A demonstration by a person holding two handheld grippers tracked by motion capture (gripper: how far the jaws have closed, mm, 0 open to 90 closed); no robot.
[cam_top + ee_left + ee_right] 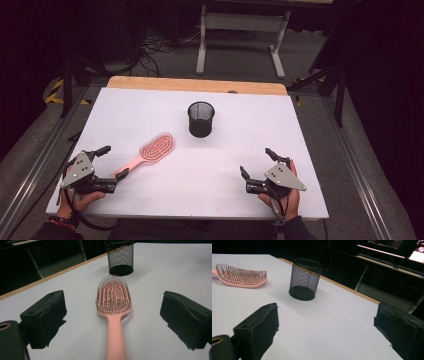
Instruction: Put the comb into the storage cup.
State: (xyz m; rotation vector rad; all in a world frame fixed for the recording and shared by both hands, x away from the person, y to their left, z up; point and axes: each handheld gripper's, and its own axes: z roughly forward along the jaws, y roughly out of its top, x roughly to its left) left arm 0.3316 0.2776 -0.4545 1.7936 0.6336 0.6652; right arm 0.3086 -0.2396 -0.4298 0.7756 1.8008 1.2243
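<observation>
Both black jaws of my left gripper stand wide, empty, straddling the handle of the pink plastic bristle hairbrush lying bristles-up, lined up for a grab. Right gripper waits, spread and empty, near the black mesh cup.

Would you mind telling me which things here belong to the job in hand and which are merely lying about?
In the job:
- pink hairbrush, bristles up, its handle lined up between the open jaws of the left gripper
- black mesh cup, upright on the white table, the nearest thing to the open right gripper

Lying about:
- grey desk frame beyond the table
- cables on the floor
</observation>
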